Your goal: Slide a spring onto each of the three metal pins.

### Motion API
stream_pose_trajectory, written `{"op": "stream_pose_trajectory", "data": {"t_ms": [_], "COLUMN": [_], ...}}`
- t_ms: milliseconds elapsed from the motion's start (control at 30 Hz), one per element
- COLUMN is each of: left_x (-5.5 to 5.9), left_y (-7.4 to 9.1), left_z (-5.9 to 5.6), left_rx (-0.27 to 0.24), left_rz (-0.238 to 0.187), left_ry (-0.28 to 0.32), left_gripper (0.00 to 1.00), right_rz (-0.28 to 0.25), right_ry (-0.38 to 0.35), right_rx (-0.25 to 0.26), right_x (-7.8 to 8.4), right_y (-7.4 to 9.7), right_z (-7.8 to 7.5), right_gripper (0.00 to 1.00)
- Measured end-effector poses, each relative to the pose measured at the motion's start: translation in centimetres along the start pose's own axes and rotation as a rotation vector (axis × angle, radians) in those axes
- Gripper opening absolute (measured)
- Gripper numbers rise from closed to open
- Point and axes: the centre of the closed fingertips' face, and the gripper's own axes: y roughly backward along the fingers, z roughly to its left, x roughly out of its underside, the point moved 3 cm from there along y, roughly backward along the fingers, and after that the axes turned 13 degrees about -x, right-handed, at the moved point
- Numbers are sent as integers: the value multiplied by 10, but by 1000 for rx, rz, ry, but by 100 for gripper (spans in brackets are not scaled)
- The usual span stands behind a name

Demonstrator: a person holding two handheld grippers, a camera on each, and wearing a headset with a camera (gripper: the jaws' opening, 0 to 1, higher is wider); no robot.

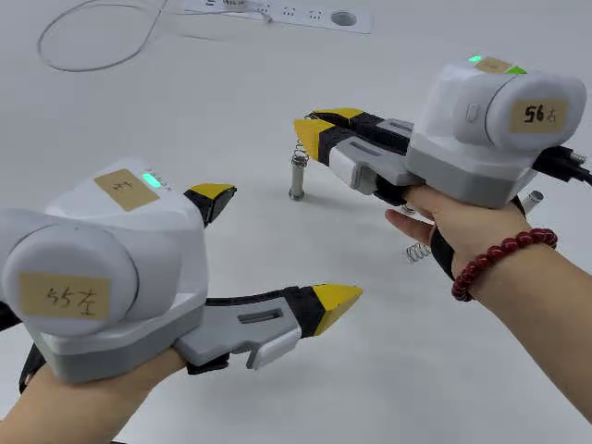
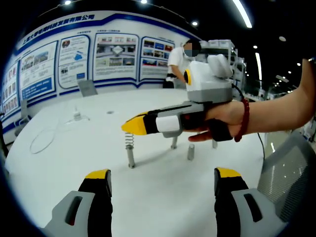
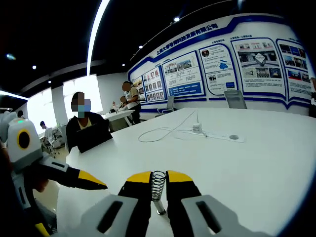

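Spring (image 3: 157, 185) between right tongs (image 3: 159, 177); left tongs (image 2: 162, 173) wide-open

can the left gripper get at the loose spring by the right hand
Probably yes: left gripper is open, bare table leads to the spring, though the right hand hangs close over it.

White surface (image 1: 231, 111). One metal pin (image 1: 297, 180) stands upright on it, a spring (image 1: 298, 151) over its top. A loose spring (image 1: 418, 252) lies nearby. A power strip (image 1: 277, 13) and looped cable (image 1: 92, 42) lie at the far edge.
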Motion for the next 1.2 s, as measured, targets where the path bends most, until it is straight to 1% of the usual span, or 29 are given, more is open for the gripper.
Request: {"op": "stream_pose_trajectory", "data": {"t_ms": [200, 333, 467, 600, 633, 800, 1100, 1200], "left_x": [0, 0, 0, 0, -1, -1, -1, 0], "left_y": [0, 0, 0, 1, 1, 1, 1, 2], "left_z": [0, 1, 1, 1, 1, 1, 1, 2], "left_rx": [1, -1, -2, -3, -4, -6, -3, -6], "left_rz": [1, -1, 0, 0, -1, -1, -4, 0], "left_ry": [0, 2, 3, -3, -2, -4, -4, -14], "left_gripper": [86, 86, 86, 85, 85, 85, 85, 85], "right_rz": [25, 62, 78, 95, 111, 139, 170, 182], "right_ry": [91, 168, 210, 228, 247, 247, 228, 219], "right_rx": [-11, -17, -18, -13, -7, -2, 8, 9], "right_x": [0, 1, 3, 7, 10, 19, 28, 31], "right_y": [-4, -4, -6, -7, -8, -9, -10, -10], "right_z": [4, 9, 10, 10, 10, 8, 5, 4], "right_gripper": [11, 11, 11, 11, 11, 11, 11, 11]}}
